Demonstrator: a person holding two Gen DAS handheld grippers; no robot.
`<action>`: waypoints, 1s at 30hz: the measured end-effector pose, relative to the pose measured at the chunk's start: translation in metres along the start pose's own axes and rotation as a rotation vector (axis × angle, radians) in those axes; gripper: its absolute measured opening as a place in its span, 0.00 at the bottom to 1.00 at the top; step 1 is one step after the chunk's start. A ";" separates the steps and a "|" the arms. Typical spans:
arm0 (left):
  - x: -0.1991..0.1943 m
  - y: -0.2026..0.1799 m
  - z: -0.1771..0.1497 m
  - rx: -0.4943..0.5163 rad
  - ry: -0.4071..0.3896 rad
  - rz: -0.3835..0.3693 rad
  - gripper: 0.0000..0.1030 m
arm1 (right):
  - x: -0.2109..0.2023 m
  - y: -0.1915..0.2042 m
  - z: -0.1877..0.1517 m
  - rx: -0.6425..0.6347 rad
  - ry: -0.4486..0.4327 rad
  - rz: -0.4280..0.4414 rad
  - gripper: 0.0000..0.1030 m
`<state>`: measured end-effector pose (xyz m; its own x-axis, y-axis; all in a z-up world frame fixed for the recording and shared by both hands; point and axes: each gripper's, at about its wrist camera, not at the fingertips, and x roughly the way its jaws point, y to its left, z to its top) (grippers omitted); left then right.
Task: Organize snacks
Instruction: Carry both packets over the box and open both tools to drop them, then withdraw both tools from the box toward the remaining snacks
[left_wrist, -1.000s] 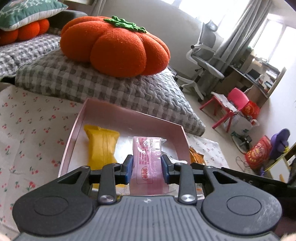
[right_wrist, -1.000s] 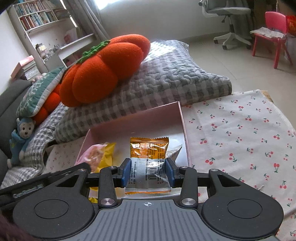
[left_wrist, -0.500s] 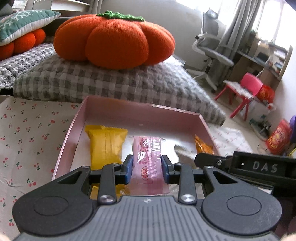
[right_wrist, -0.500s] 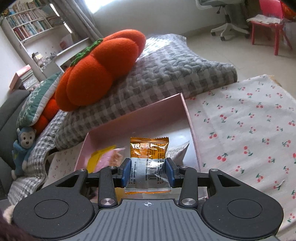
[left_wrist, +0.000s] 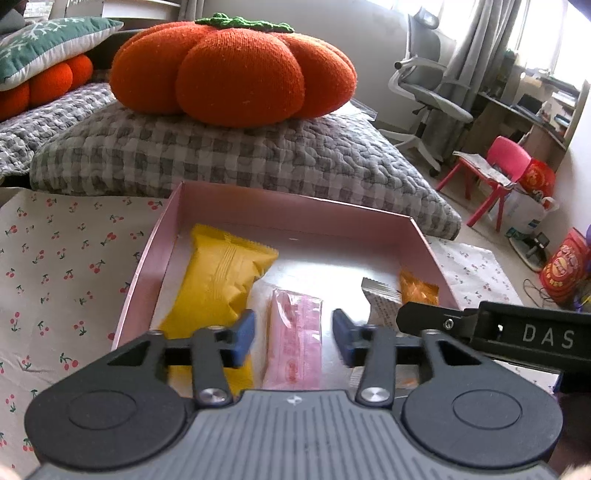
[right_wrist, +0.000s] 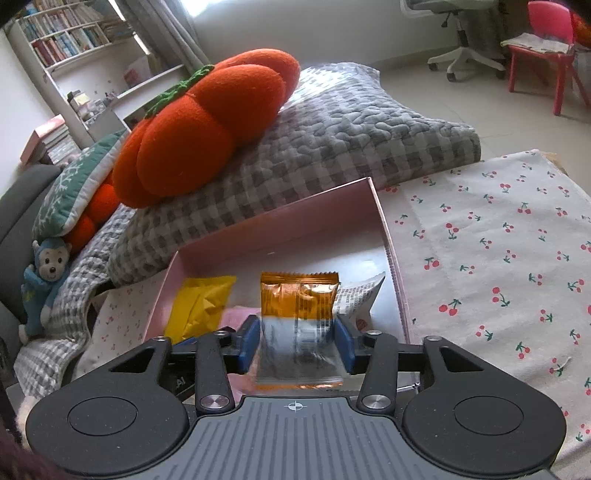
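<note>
Cherry-print cloth (left_wrist: 66, 266) under pink box (left_wrist: 295, 210)

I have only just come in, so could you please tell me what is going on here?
A person is sorting snacks into a pink box with two handheld grippers. The left gripper has just been opening; the pink packet lies between its fingers with gaps on both sides. The right gripper has also been opening around the orange packet. A yellow packet already lies in the box.
</note>
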<state>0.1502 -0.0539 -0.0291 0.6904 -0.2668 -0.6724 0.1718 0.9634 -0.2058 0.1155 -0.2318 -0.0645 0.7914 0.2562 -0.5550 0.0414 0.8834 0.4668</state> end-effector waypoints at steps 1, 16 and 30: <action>-0.001 0.000 0.000 0.004 -0.002 0.000 0.52 | -0.001 -0.001 0.001 0.007 -0.003 0.004 0.55; -0.030 -0.003 0.002 0.036 0.022 0.004 0.80 | -0.031 0.009 0.002 -0.059 -0.003 -0.004 0.76; -0.057 0.019 -0.016 0.028 0.080 0.027 0.97 | -0.070 0.003 -0.012 -0.144 0.002 -0.035 0.86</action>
<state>0.1031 -0.0206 -0.0060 0.6368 -0.2405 -0.7326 0.1739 0.9704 -0.1674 0.0528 -0.2425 -0.0328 0.7895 0.2253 -0.5708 -0.0194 0.9389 0.3437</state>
